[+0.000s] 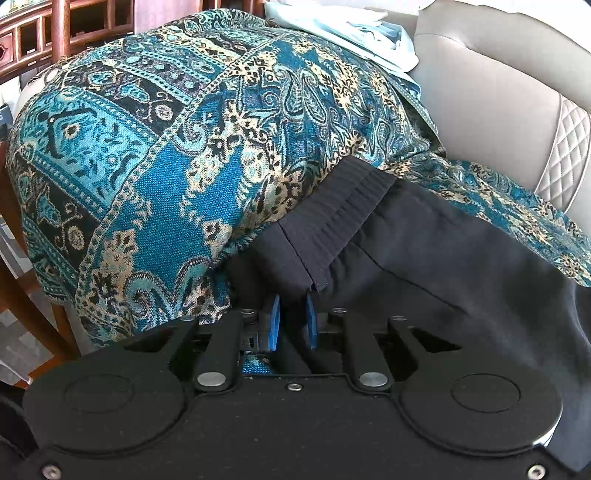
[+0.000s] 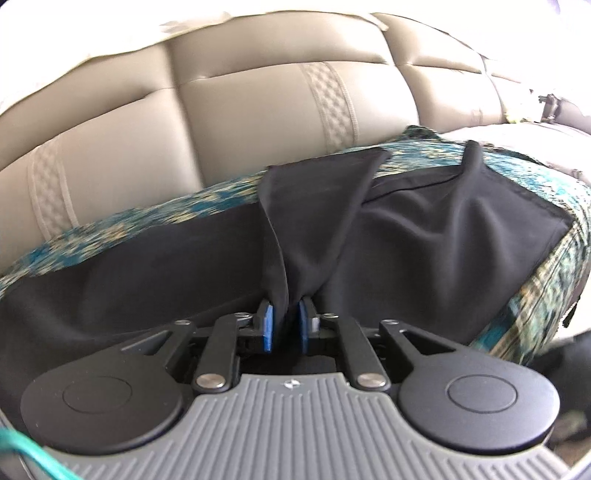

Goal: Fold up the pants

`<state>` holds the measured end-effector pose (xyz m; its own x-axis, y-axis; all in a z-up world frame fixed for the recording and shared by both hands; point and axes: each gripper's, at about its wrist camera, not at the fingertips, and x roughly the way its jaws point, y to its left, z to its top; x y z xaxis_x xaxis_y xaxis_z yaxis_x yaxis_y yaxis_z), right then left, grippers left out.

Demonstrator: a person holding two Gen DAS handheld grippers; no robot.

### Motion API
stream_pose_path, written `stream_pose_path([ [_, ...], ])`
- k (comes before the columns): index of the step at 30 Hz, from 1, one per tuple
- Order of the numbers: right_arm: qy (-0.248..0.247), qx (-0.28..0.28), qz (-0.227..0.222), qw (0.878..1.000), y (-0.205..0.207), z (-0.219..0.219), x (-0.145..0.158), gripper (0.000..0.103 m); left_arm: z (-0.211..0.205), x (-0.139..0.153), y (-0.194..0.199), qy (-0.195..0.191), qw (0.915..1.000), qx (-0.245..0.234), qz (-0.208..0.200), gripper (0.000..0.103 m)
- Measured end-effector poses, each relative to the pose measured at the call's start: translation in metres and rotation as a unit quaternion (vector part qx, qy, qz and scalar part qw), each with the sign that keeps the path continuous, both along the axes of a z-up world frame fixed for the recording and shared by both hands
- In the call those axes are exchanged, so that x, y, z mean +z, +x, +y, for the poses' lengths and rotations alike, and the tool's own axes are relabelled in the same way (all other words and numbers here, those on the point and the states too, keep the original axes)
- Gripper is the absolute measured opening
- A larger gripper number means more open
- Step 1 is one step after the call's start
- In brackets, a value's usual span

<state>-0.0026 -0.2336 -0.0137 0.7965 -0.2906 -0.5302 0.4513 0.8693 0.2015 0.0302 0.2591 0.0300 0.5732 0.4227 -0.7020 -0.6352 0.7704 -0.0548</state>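
My left gripper is clamped on the waistband end of the pants. My right gripper has cloth between its pads; whether it pinches, I cannot tell. The pants lie lengthwise left to right along the throw, near the sofa back.

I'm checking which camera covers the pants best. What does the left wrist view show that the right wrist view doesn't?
Only the left wrist view shows the ribbed waistband, held in the left claw, plus the wooden furniture and a pale cloth pile.

Only the right wrist view shows the pant legs, with a bunched fold between the pads of the right claw, and the sofa's long backrest.

Both show the black pants, the teal patterned throw and the beige sofa.
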Motion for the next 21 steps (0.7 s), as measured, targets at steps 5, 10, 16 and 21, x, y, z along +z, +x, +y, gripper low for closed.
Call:
stream_pose_path([
  [5, -0.003, -0.039, 0.006, 0.999, 0.020, -0.036, 0.000, 0.036, 0.003, 0.000, 0.002, 0.000, 1.0000, -0.003, 0.003, 0.016],
  [10, -0.006, -0.065, 0.012, 0.998, 0.041, -0.074, 0.000, 0.038, 0.007, 0.001, 0.001, -0.007, 1.0000, -0.004, 0.004, 0.017],
  [16, -0.037, -0.074, 0.027, 0.996, 0.070, -0.107, -0.001, 0.042, 0.005, 0.000, 0.004, 0.007, 0.9999, -0.009, 0.012, 0.017],
  [21, -0.053, -0.077, 0.036, 0.995, 0.081, -0.129, -0.002, 0.050, 0.007, -0.001, 0.005, 0.003, 0.9999, -0.011, 0.013, 0.017],
])
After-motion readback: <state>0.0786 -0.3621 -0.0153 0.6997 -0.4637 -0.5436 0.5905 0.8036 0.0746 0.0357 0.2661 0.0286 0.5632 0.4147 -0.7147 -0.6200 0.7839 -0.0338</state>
